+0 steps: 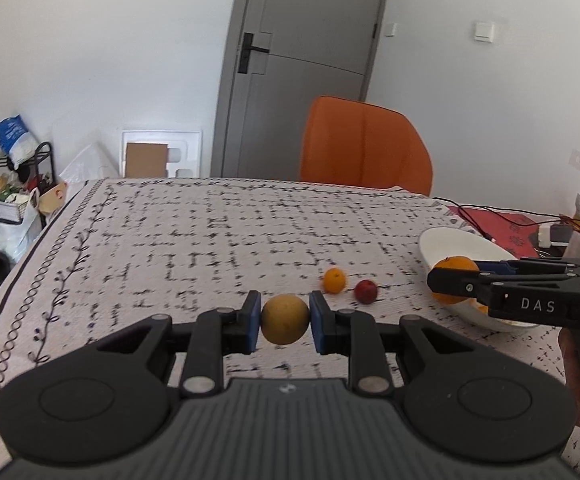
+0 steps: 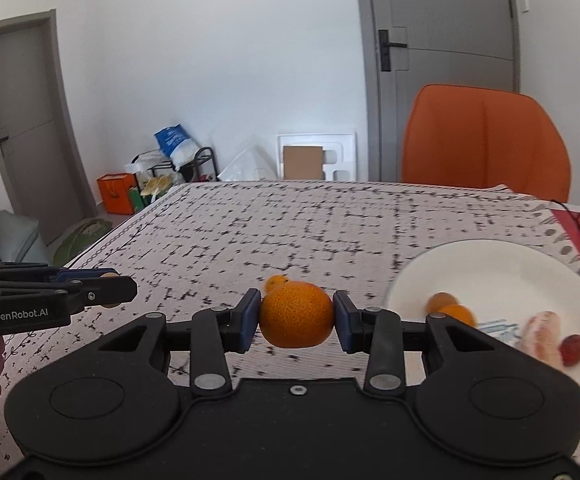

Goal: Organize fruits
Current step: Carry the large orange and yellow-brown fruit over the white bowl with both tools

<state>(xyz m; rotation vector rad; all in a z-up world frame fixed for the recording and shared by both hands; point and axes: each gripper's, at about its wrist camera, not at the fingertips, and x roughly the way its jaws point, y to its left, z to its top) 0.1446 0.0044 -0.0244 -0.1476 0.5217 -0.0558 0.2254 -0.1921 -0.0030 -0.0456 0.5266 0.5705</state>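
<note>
In the lower centre of the left wrist view, the left gripper (image 1: 285,319) is clamped on a dull yellow-brown round fruit (image 1: 284,319), its blue pads pressed against both sides, and the fruit appears held above the patterned tablecloth (image 1: 209,240). Just right of centre in that frame, a small orange (image 1: 334,280) and a red fruit (image 1: 366,291) lie close beside each other on the cloth. At the right edge the right gripper (image 1: 440,284) reaches in from the side, gripping a large orange (image 1: 456,265) over the near part of a white bowl (image 1: 446,240). In the right wrist view the same large orange (image 2: 296,315) sits squeezed between the right gripper's (image 2: 296,316) pads at lower centre, with a small orange partly hidden behind it. The white bowl (image 2: 490,264), blurred at lower right, holds orange pieces (image 2: 450,310), a pale pinkish item (image 2: 544,332) and a small red fruit (image 2: 572,349). An orange chair (image 2: 486,140) stands behind the table at upper right
</note>
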